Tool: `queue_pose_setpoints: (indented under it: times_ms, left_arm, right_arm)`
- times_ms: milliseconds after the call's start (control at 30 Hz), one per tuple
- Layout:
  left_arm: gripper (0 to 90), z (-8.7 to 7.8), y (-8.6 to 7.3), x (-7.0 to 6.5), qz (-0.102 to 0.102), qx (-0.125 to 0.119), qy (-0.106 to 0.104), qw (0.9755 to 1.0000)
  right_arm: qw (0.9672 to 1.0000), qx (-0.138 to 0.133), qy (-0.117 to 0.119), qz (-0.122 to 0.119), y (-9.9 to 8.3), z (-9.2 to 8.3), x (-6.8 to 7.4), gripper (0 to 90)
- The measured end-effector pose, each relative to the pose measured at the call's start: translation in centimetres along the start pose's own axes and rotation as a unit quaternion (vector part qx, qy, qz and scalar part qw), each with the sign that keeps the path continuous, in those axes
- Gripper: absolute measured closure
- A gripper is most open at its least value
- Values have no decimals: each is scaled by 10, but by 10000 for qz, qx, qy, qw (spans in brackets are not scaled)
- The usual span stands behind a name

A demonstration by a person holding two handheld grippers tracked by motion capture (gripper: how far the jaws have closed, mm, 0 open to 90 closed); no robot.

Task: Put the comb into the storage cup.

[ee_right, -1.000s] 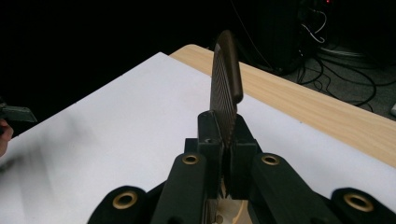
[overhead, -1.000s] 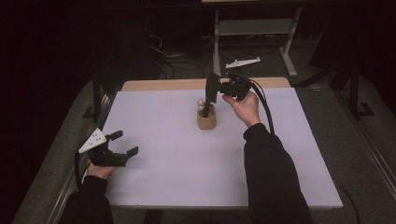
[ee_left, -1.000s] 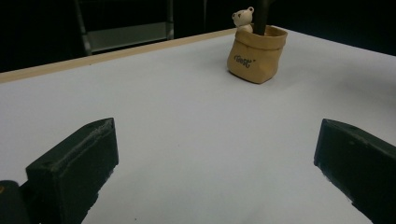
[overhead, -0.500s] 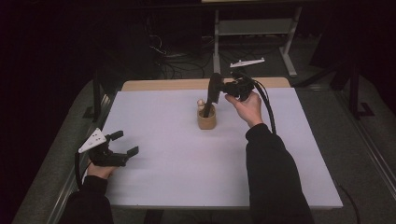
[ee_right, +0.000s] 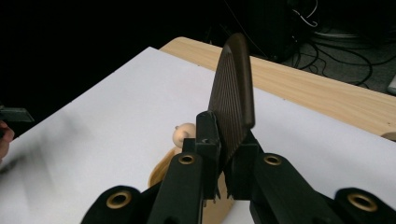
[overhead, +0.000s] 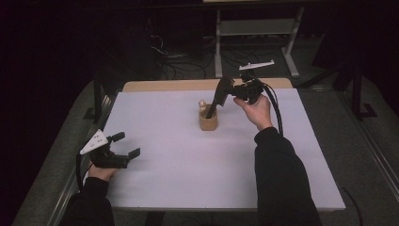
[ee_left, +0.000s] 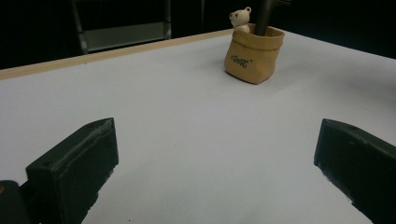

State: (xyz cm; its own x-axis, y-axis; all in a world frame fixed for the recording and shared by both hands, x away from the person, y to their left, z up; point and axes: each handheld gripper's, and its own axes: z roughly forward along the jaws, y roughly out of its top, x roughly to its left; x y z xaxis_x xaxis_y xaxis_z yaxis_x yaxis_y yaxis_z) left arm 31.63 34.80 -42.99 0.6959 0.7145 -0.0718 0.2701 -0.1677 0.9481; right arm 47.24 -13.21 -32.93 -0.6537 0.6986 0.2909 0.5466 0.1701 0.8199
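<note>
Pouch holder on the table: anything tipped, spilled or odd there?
Nothing spilled. The tan pouch holder stands upright on the white table, a small bear figure at its rim. The right hand-held gripper is clamped on a dark ridged comb that leans in the holder, not upright.

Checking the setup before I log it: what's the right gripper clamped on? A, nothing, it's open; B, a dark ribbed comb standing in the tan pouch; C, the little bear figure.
B: the right gripper has its jaws shut on the dark ribbed comb, whose lower end sits in the tan pouch.
</note>
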Motion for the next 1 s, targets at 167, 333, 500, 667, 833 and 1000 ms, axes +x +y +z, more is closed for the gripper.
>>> queue_pose_setpoints:
  times_ms: [167, 333, 500, 667, 833, 1000]
  left_arm:
    - [0, 0, -1, 0, -59, -18, -32, 10000]
    - [0, 0, -1, 0, -53, -15, -42, 10000]
    - [0, 1, -1, 0, -69, 3, -76, 9999]
    - [0, 1, -2, 1, -119, -3, -120, 9999]
    - [0, 1, -2, 2, -142, -25, -108, 9998]
    - [0, 2, -2, 2, -152, 7, -137, 9998]
  right_arm:
    - [9999, 122, -40, -83, -2, -4, 0, 810]
    - [9996, 191, -126, -136, -5, -10, -2, 800]
    - [9996, 195, -126, -136, -11, -13, -5, 790]
    - [9997, 198, -144, -95, -16, -14, -7, 753]
    - [9998, 104, -114, -115, -23, -19, -10, 606]
    - [9998, 49, -144, -84, -26, -25, -13, 471]
